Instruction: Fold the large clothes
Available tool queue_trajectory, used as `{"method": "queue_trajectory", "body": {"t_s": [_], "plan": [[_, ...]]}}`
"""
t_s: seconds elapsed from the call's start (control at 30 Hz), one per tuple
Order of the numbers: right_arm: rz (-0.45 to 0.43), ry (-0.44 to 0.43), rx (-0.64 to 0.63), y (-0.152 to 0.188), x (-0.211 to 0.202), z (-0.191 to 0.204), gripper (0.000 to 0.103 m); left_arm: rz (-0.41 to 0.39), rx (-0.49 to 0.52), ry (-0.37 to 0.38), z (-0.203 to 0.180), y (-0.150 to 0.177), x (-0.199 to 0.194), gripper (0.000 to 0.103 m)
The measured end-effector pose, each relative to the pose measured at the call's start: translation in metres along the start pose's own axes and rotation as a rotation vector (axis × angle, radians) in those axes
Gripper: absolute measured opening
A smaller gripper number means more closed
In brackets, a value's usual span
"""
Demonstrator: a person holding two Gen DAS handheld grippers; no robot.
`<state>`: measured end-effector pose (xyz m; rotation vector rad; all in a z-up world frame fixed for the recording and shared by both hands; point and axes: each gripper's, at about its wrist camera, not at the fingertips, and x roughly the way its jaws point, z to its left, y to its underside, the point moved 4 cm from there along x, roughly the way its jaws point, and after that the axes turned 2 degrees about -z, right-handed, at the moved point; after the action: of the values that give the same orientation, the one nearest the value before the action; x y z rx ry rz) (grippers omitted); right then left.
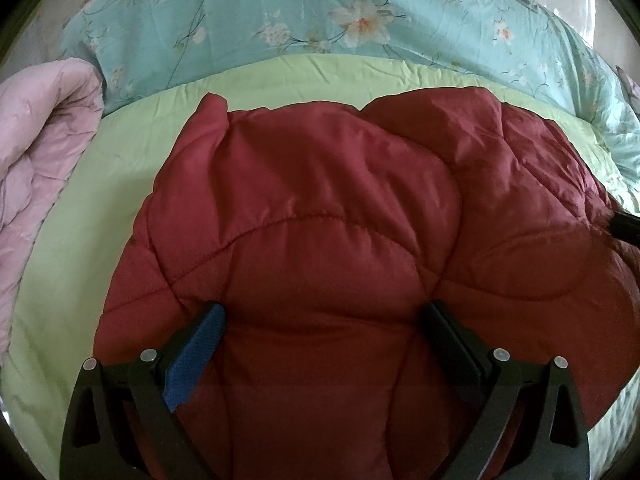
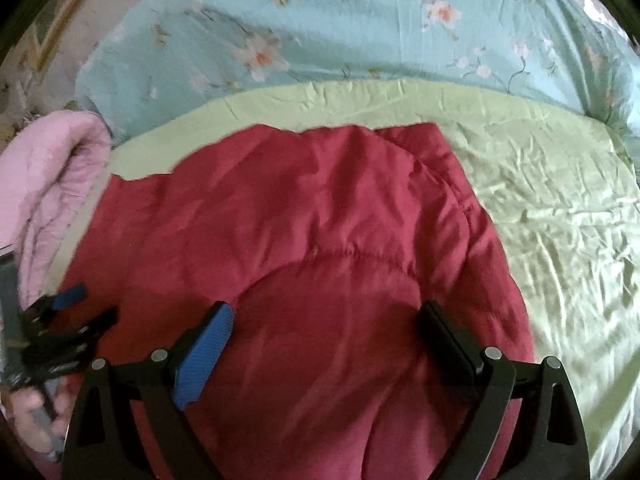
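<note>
A dark red quilted puffer garment (image 1: 320, 220) lies bunched and folded on a light green sheet (image 1: 100, 208). It also shows in the right wrist view (image 2: 304, 232). My left gripper (image 1: 322, 312) hovers just over its near part with its jaws wide apart and nothing between them. My right gripper (image 2: 326, 314) is also wide open and empty over the garment's near right part. The left gripper (image 2: 84, 304) also shows at the left edge of the right wrist view, held in a hand. A dark tip of the right gripper (image 1: 626, 226) shows at the right edge of the left wrist view.
A pink quilt (image 1: 36, 168) is piled at the left, also seen in the right wrist view (image 2: 48, 176). A teal floral duvet (image 1: 320, 20) lies across the back. The green sheet (image 2: 560, 208) stretches out right of the garment.
</note>
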<state>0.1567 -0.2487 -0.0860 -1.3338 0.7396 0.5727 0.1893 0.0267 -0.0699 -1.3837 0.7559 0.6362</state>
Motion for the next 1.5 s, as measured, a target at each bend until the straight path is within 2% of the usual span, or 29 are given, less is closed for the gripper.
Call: {"method": "queue_trajectory", "body": {"t_s": [0.23,0.37,0.5,0.63,0.7,0.83,0.9,0.97,1.03,1.17,1.5], "plan": [[0.001,-0.023,-0.034,0.031,-0.040,0.005,0.094,0.000,-0.007,-0.001,0.000,0.002,-0.002,0.101],[0.035,0.027,-0.037,0.045,-0.036,-0.003,0.094,0.007,-0.014,0.000,0.001,0.004,-0.006,0.101],[0.054,0.002,0.017,0.047,-0.022,-0.016,0.094,-0.008,-0.025,0.033,0.004,0.007,-0.026,0.099],[0.050,0.008,0.037,0.043,-0.018,-0.017,0.095,-0.034,-0.050,0.090,0.013,0.019,-0.052,0.090],[0.033,0.015,0.033,0.040,-0.027,-0.013,0.094,-0.050,-0.052,0.105,0.019,0.024,-0.063,0.089],[-0.024,-0.029,-0.034,0.038,-0.054,0.010,0.093,-0.072,-0.071,0.084,0.035,0.036,-0.077,0.089],[0.008,-0.028,-0.080,0.043,-0.050,0.020,0.093,-0.050,-0.078,0.070,0.040,0.044,-0.073,0.089],[0.058,0.008,-0.094,0.051,-0.035,0.018,0.093,-0.017,-0.085,0.078,0.044,0.051,-0.064,0.092],[0.080,0.008,-0.073,0.057,-0.020,0.009,0.099,-0.003,-0.097,0.095,0.045,0.054,-0.057,0.095],[0.067,0.007,-0.026,0.060,-0.009,-0.008,0.102,0.005,-0.100,0.090,0.044,0.052,-0.050,0.098],[0.029,0.031,0.052,0.076,-0.020,-0.012,0.102,-0.004,-0.089,0.082,0.044,0.044,-0.030,0.102]]}}
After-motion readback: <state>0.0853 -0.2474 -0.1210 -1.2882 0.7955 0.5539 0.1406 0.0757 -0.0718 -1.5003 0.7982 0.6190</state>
